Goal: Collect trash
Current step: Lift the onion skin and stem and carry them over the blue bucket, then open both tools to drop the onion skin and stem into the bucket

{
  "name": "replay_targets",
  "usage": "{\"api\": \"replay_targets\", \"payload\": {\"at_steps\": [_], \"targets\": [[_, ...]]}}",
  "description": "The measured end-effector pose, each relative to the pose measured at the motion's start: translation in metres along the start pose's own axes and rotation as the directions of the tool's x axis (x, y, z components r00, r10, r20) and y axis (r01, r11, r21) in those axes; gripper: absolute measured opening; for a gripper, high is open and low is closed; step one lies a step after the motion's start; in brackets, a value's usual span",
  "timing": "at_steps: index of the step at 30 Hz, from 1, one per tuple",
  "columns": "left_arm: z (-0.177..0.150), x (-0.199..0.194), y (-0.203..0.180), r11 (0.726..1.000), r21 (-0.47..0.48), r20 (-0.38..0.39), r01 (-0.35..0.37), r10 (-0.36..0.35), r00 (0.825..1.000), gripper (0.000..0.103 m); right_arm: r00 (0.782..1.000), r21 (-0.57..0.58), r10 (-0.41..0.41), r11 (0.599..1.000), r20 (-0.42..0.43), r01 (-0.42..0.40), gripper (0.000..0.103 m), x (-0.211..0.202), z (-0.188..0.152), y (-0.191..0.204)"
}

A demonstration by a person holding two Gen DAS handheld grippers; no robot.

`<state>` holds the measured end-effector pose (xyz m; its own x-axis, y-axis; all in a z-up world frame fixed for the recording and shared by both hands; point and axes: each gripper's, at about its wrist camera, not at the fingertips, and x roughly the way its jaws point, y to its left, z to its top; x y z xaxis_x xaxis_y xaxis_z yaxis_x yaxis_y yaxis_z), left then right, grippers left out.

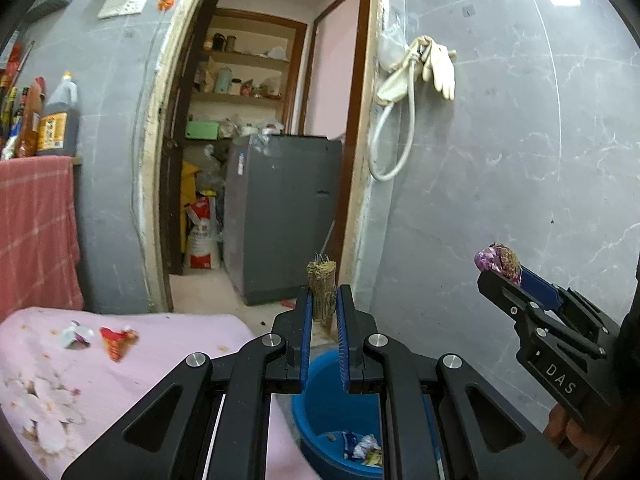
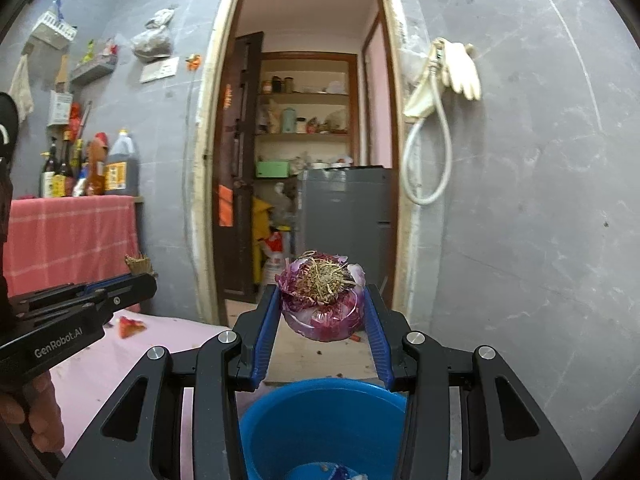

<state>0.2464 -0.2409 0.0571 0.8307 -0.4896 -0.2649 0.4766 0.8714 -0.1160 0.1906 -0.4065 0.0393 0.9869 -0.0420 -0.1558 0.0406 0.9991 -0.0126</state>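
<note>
My left gripper [image 1: 322, 308] is shut on a brown root stub [image 1: 321, 286] and holds it above the blue bucket [image 1: 320, 396]. My right gripper [image 2: 323, 312] is shut on a red onion end with dry roots [image 2: 324, 296], held above the same bucket [image 2: 280, 420]. The bucket holds a few crumpled wrappers [image 1: 362, 446]. The right gripper also shows in the left wrist view [image 1: 504, 276], and the left gripper in the right wrist view [image 2: 138, 278]. A red wrapper [image 1: 118, 340] and a white-purple wrapper [image 1: 76, 334] lie on the pink-covered table [image 1: 180, 344].
Peel scraps [image 1: 44, 412] lie on the table's near left. A doorway [image 1: 260, 160] ahead opens to a grey appliance [image 1: 280, 216] and shelves. Bottles [image 1: 56, 120] stand on a red-draped counter at left. Gloves and a hose [image 1: 424, 68] hang on the grey wall.
</note>
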Motion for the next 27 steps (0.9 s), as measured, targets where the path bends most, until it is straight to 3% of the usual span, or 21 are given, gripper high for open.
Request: {"api": "replay_targets", "payload": {"at_steps": [16, 27], "targets": [[-0.023, 0.057, -0.019, 0.999, 0.004, -0.152, 0.04, -0.039, 0.988, 0.009, 0.994, 0.087, -0.049, 0.995, -0.097, 0.057, 0.041, 0.019, -0.036, -0.034], [-0.037, 0.087, -0.016, 0.996, -0.062, -0.265, 0.064, -0.078, 0.961, 0.009, 0.979, 0.111, -0.039, 0.992, -0.2, 0.062, 0.042, 0.043, -0.054, -0.045]]}}
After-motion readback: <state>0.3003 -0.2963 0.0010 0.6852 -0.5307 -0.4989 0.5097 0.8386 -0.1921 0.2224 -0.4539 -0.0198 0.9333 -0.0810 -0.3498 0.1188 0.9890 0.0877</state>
